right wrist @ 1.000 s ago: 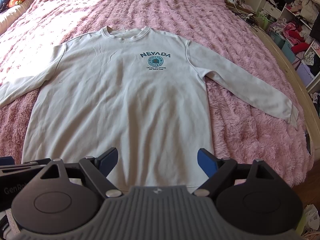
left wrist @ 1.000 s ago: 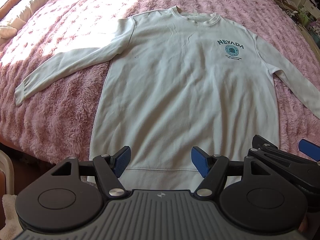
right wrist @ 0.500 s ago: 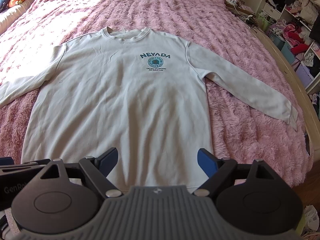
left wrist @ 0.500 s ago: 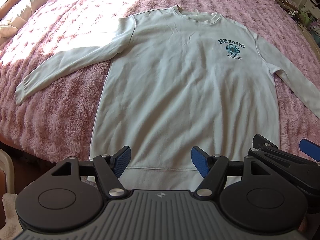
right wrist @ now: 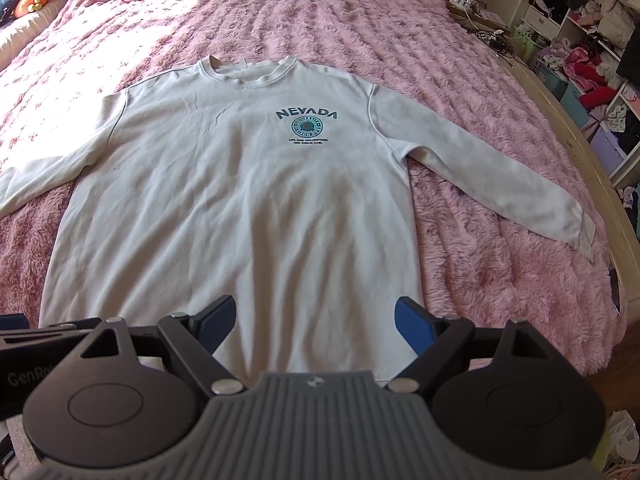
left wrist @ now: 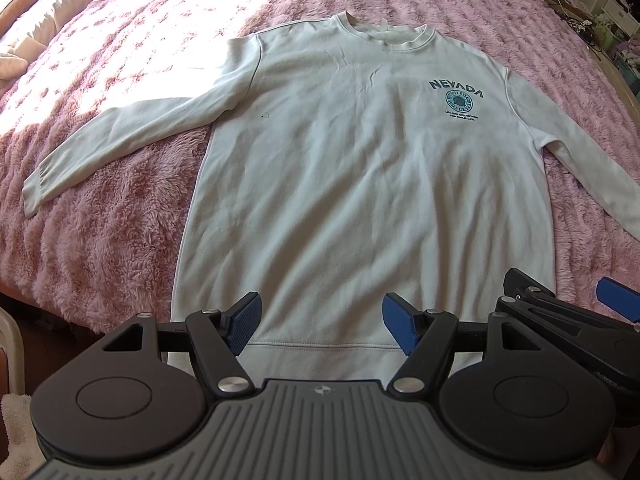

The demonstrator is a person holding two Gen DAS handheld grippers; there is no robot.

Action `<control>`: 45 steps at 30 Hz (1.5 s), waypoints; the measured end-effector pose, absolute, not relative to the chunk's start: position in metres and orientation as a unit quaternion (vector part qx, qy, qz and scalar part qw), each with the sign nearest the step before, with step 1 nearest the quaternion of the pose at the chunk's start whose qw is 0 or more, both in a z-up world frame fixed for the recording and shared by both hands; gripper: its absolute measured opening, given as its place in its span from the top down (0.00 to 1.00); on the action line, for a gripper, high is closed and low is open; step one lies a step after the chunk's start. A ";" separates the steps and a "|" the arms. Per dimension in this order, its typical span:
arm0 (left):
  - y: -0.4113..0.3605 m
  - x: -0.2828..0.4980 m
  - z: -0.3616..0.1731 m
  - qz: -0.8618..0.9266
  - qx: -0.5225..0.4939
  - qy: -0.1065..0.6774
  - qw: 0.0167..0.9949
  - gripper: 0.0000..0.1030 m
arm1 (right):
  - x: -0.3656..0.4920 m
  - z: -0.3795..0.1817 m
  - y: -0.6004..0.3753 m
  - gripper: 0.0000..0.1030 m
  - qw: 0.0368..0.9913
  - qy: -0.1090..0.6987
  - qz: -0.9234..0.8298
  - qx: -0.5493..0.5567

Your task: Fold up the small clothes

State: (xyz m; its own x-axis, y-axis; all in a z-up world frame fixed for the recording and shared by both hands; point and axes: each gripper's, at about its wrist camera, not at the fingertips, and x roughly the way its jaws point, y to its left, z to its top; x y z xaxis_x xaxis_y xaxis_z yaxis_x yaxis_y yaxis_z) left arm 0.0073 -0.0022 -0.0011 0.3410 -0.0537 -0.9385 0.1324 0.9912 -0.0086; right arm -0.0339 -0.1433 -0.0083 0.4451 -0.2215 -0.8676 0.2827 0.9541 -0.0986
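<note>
Left wrist view: left gripper [left wrist: 322, 326] jaws apart, above hem of pale sweatshirt [left wrist: 360, 184] spread flat on pink fleece blanket [left wrist: 100, 208]. "NEVADA" print [left wrist: 456, 90] at 1 o'clock. Right gripper [right wrist: 314, 322] likewise apart, holding nothing; "GenRo" lettering [right wrist: 28, 379] at 9 o'clock.

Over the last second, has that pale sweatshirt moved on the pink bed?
No. The sweatshirt lies flat as before; its left cuff sits on the same patch of pink blanket, and both sleeves stay spread.

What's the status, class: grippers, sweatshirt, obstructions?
Left gripper open, right gripper open, both over the hem. Nevada sweatshirt flat on pink blanket, sleeves spread, unfolded. Nothing in the way.
</note>
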 end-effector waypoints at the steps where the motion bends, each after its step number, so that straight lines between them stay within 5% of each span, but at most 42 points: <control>1: -0.004 0.009 -0.001 -0.062 0.033 0.567 0.821 0.21 | -0.033 -0.008 -0.146 0.20 0.850 0.504 -0.151 0.035; 8: -0.038 0.028 -0.004 -0.114 0.038 0.529 0.840 0.21 | -0.038 -0.001 -0.186 0.20 0.896 0.410 -0.154 0.075; 15: -0.092 0.048 -0.008 -0.235 0.019 0.481 0.845 0.21 | -0.049 -0.014 -0.265 0.20 0.901 0.340 -0.270 0.003; 20: -0.128 0.078 -0.020 -0.302 -0.051 0.462 0.832 0.21 | -0.066 -0.035 -0.371 0.20 0.866 0.331 -0.366 0.087; 26: -0.182 0.114 -0.038 -0.361 -0.100 0.439 0.817 0.21 | -0.100 -0.069 -0.472 0.21 0.867 0.207 -0.417 0.178; 30: -0.226 0.135 -0.056 -0.383 -0.093 0.438 0.808 0.21 | -0.099 -0.103 -0.517 0.44 0.850 0.184 -0.445 0.214; 45: -0.318 0.159 -0.120 -0.421 -0.047 0.469 0.775 0.21 | -0.096 -0.198 -0.615 0.45 0.762 0.071 -0.463 0.447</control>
State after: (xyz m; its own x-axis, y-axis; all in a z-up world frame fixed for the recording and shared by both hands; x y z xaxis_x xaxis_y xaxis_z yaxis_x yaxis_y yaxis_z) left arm 0.1591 -0.3183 -0.1204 0.2045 -0.6970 -0.6873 0.6083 0.6406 -0.4686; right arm -0.0964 -0.6146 -0.1979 0.5604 -0.6422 -0.5230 0.7698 0.1710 0.6149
